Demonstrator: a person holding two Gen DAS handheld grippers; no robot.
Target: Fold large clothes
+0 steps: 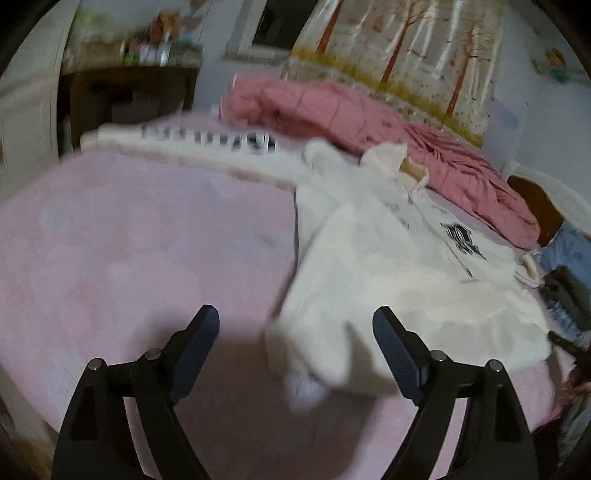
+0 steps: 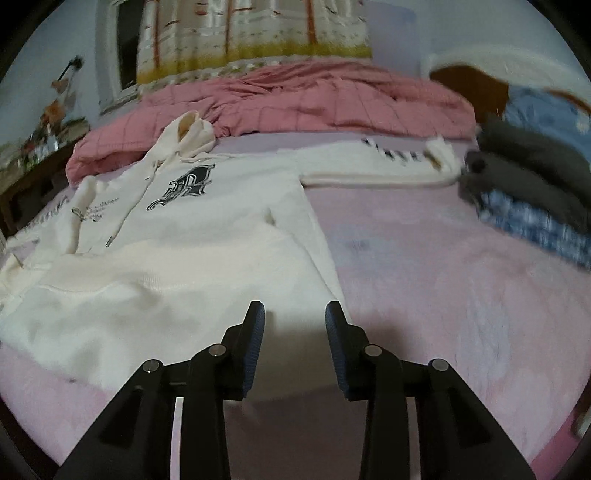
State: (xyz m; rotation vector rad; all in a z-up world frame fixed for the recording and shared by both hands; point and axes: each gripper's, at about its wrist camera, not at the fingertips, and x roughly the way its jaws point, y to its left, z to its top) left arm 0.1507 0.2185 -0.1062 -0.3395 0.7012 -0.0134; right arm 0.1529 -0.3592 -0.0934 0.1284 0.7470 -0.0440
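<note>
A white hoodie with a black chest print lies front up on a pink bed, sleeves spread out to both sides. My left gripper is open and empty, hovering over the hoodie's bottom left corner. In the right wrist view the hoodie fills the left half, its right sleeve stretched across the bed. My right gripper is open and empty, just above the hoodie's bottom right hem corner.
A rumpled pink quilt lies along the far side under a tree-print curtain. A stack of folded dark and blue clothes sits at the right. A dark wooden desk stands at the far left.
</note>
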